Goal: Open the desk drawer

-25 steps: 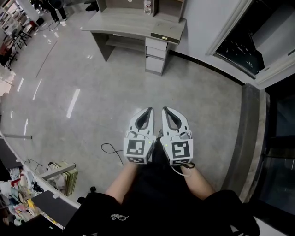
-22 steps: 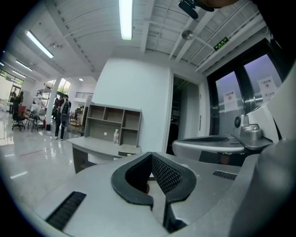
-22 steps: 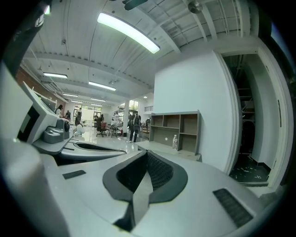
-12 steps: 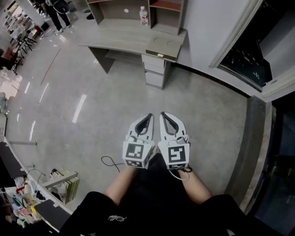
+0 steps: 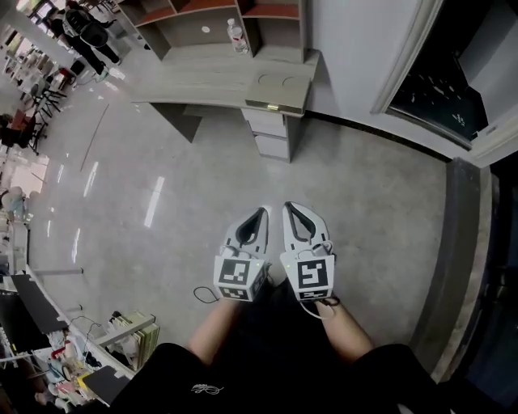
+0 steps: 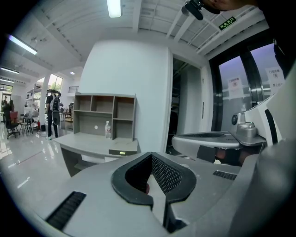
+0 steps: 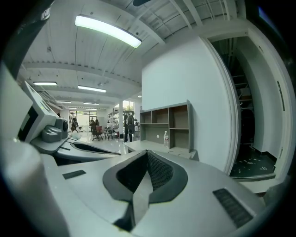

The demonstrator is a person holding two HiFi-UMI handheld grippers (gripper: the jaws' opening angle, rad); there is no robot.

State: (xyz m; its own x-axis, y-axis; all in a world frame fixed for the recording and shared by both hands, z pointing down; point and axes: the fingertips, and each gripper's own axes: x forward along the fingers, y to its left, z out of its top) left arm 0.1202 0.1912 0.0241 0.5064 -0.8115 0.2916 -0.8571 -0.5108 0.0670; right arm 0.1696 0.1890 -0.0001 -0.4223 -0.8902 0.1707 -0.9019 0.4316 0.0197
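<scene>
Closer to the desk (image 5: 214, 81) than a second ago: both grippers are carried forward side by side, and the shelf unit (image 5: 202, 20) on top of it is now seen in the head view. Left gripper (image 5: 261, 213) and right gripper (image 5: 290, 209) are held just apart over the floor (image 5: 162, 202), each with jaws pressed together and nothing between them. Drawers (image 5: 272, 142) are stacked under the desk's right end, all shut, well ahead of both grippers and untouched. A bottle (image 5: 236, 34) is stood upright at the shelf unit's foot.
</scene>
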